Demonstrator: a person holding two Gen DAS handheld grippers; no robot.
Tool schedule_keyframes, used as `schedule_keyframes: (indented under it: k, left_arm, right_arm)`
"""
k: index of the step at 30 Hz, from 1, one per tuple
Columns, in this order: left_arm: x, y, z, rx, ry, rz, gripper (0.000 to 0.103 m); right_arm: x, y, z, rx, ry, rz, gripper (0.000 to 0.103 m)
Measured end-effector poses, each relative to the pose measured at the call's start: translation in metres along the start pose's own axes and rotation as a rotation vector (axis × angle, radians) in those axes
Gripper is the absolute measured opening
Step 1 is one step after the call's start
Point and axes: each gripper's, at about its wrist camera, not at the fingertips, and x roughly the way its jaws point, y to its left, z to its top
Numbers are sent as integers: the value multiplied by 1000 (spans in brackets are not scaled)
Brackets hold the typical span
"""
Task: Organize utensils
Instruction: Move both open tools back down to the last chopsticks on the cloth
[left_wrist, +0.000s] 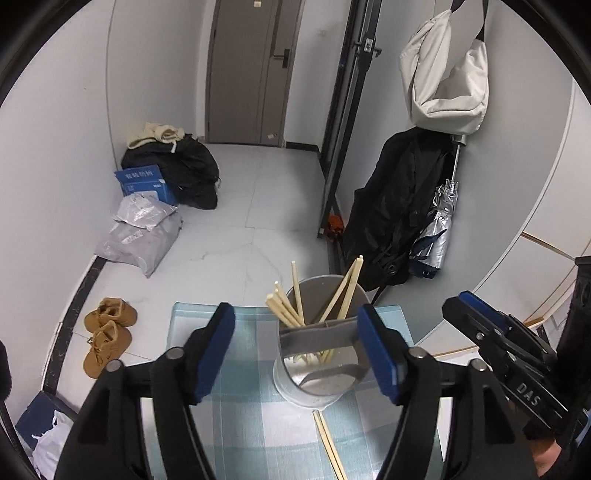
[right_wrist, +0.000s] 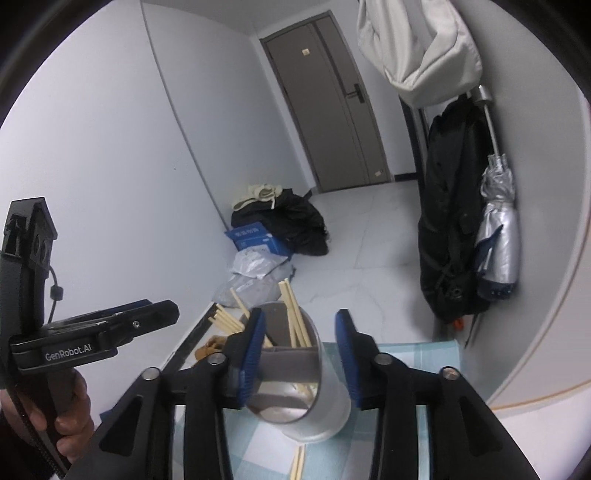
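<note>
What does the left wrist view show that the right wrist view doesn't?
Only the left wrist view shows the whole brown shoes on the floor and the right gripper. Only the right wrist view shows the hand holding the left gripper's handle. Both show the metal holder with chopsticks standing in it, two loose chopsticks on the checked cloth, and open jaws holding nothing.

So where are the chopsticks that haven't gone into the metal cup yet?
A pair of loose chopsticks lies flat on the checked cloth, poking out from under the near side of the metal cup; the right wrist view shows it there too.
</note>
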Motion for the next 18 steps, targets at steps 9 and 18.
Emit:
schedule_keyframes:
  k: [9,18]
  left_arm:
    - [-29,-7,-24,6,-75,34,85]
    - [-43,-6,-53,-3,-143,56,95]
  right_arm:
    - [-37,17,-20,-41,-35,-38,61]
    - [-63,22,-49,-44,-78,-60,75]
